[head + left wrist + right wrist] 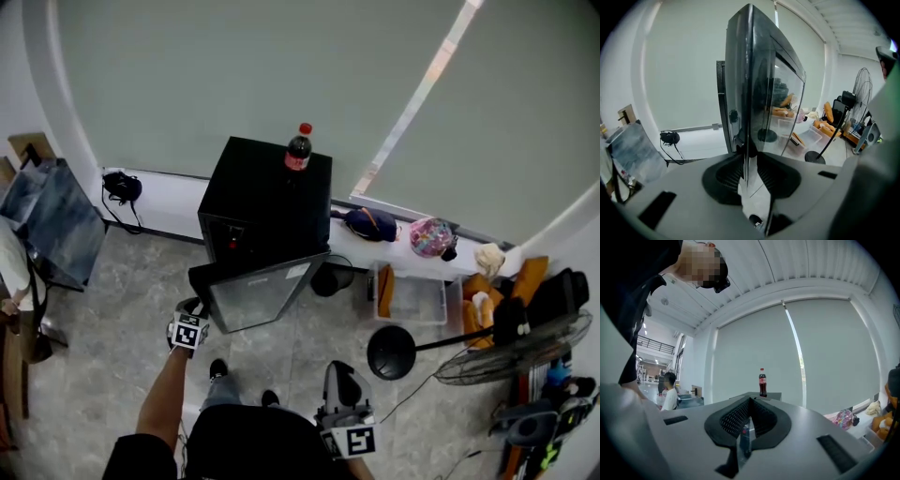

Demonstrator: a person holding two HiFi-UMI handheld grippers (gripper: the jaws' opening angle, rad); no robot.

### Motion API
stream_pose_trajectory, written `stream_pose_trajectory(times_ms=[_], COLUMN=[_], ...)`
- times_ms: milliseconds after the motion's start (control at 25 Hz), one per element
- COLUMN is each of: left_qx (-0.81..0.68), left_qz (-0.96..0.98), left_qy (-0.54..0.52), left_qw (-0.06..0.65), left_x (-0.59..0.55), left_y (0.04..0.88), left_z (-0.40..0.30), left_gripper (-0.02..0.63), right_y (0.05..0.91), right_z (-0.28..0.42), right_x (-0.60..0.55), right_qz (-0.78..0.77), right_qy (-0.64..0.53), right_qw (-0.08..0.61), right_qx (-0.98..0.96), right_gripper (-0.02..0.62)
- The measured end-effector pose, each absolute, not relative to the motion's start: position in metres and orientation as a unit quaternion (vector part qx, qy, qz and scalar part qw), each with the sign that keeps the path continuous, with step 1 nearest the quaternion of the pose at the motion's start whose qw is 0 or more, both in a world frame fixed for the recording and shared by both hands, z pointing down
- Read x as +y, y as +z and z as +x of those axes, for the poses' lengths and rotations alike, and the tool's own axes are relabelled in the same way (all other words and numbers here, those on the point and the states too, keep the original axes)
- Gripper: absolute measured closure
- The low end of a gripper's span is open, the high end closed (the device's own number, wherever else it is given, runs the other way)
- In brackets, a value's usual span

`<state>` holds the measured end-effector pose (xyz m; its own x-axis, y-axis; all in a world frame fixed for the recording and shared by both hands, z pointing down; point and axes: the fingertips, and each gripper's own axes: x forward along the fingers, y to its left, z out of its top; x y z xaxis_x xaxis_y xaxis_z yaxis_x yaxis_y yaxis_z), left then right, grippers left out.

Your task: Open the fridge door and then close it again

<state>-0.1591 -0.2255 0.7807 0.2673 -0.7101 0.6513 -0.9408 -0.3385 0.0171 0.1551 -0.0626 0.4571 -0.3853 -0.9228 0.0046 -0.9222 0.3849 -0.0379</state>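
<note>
The fridge (pixel 255 192) is set on the grey floor (pixel 112 375), far centre; a clear bin (pixel 422 300) and fan (pixel 391 352) are placed right.

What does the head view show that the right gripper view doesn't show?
Only the head view shows the open fridge door, the left gripper holding its edge, and the grey floor. Only the right gripper view shows the ceiling and the right gripper's jaws close up, shut on nothing. Both show the cola bottle standing on the black fridge, with the pale window blind behind.
</note>
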Motion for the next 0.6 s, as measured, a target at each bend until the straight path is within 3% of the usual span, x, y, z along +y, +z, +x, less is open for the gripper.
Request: stream_pose_trajectory(times_ms=[320, 600], left_qx=[-0.575, -0.603], left_qz=[0.740, 0.716], left_qy=[0.266, 0.261], left_qw=[0.225, 0.236], left_x=[-0.195, -0.166], left_y=[0.780, 0.779], left_z=[-0.147, -0.132], left_gripper=[0.512, 0.514], right_y=[0.445, 0.455], right_z=[0.182, 0.198], right_x=[-0.053, -0.037], right_qz=[-0.506, -0.462], right_qy=[0.009, -0.003], right_qw=[0.057, 0.037], right_qx=[0.861, 0.886], right_gripper=[0.586, 0.588])
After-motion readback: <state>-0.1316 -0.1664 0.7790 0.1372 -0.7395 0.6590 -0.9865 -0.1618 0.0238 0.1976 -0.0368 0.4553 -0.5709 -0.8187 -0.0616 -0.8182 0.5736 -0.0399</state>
